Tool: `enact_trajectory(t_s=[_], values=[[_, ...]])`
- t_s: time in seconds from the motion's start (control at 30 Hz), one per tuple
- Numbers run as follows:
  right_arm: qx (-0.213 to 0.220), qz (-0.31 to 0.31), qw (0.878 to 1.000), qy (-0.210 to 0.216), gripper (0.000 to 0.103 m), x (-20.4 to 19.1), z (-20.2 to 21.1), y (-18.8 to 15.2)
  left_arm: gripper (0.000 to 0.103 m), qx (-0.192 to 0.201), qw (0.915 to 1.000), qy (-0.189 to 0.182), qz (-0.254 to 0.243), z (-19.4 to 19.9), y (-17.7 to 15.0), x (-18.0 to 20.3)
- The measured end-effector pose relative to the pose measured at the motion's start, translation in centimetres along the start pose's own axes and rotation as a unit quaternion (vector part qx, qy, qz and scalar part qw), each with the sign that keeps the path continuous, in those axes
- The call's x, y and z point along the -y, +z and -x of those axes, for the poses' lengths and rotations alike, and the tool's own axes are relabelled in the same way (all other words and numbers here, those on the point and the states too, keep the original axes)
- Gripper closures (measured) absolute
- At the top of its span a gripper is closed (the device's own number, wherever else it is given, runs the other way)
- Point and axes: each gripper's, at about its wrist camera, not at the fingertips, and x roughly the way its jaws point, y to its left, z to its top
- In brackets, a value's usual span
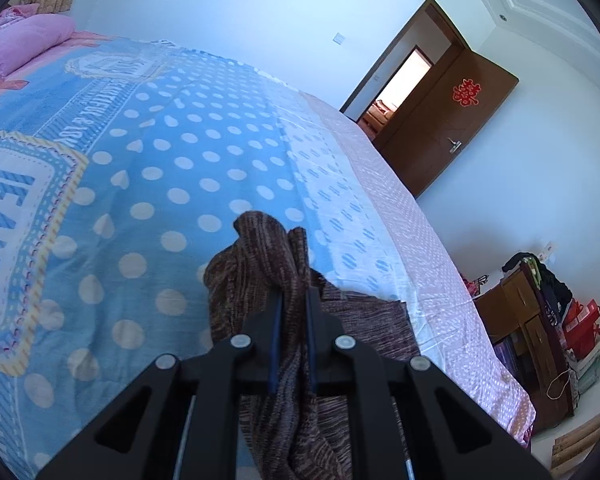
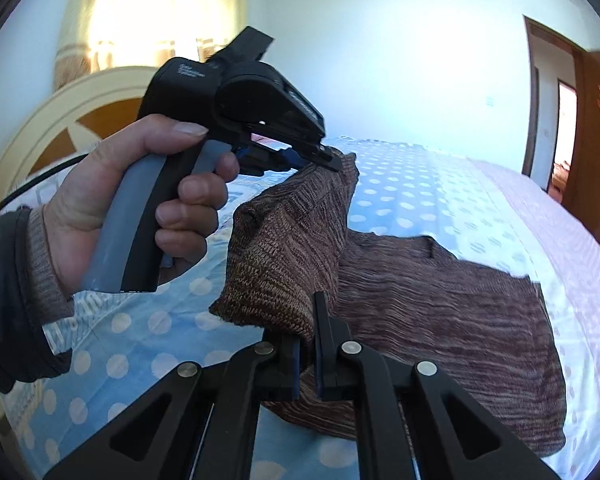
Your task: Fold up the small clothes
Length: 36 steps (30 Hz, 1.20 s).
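A brown knitted garment lies on the blue polka-dot bedspread, its left part lifted off the bed. My left gripper is shut on a bunched fold of the garment; in the right wrist view the left gripper holds the upper corner of the raised flap. My right gripper is shut on the lower edge of the same flap. The flap hangs stretched between both grippers above the bed.
The bedspread covers a wide bed with pink pillows at its head. A pink sheet edge runs along the bed's right side. A brown door stands open beyond, and a wooden cabinet with piled items stands by the wall.
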Motion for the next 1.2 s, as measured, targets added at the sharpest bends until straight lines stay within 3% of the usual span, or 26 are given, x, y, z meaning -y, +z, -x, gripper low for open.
enact_trajectory(t_s=[0.4,0.7,1.07,1.2], values=[[0.023,-0.120,0.992,0.004,0.099,5.5,3.8,-2.1,0.092,-0.017,0.9989,-0.017,-0.039,-2.9,-0.7,6.4],[0.036,-0.204,0.978,-0.010,0.099,9.0,6.2,-4.7,0.092,-0.040,0.9970,-0.016,-0.064,-5.8,-1.5,10.3],[0.054,-0.313,0.948,-0.018,0.099,12.4,6.8,-8.4,0.092,-0.081,0.9910,0.001,-0.107,-11.5,-3.5,14.8],[0.058,-0.369,0.928,-0.014,0.099,14.1,6.9,-9.7,0.092,-0.093,0.9875,0.018,-0.126,-13.5,-4.2,16.2]])
